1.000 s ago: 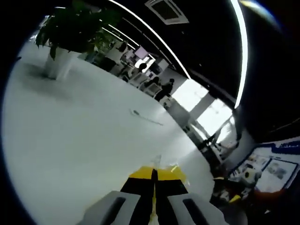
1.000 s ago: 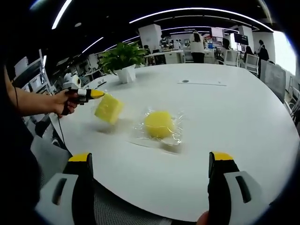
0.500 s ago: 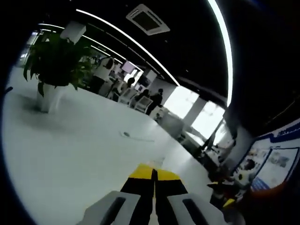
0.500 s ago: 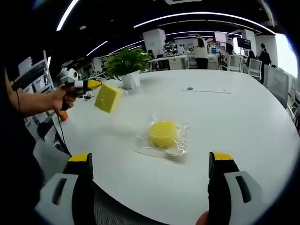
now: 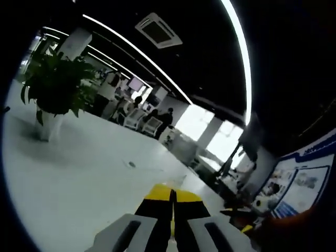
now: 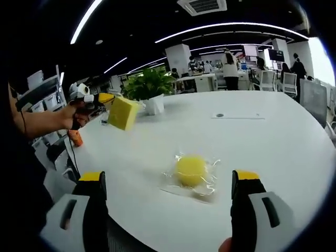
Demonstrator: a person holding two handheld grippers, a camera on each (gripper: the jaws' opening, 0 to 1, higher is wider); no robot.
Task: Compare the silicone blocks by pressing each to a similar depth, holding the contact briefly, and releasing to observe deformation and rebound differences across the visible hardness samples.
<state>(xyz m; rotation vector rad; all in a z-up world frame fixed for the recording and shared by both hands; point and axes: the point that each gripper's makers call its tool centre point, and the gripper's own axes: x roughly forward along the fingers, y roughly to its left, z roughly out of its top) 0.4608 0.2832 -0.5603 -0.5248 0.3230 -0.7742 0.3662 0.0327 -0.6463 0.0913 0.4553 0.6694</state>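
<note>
Gripping yellow block (image 6: pixel 123 113) aloft, left tongs (image 6: pixel 106 98).

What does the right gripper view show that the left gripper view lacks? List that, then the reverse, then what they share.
The right gripper view shows the round yellow block in clear wrap on the table, and the left gripper, in a hand, holding a square yellow block in the air, plus the open right gripper. The left gripper view shows wall posters. Both share the white table, the potted plant and a ceiling vent.
</note>
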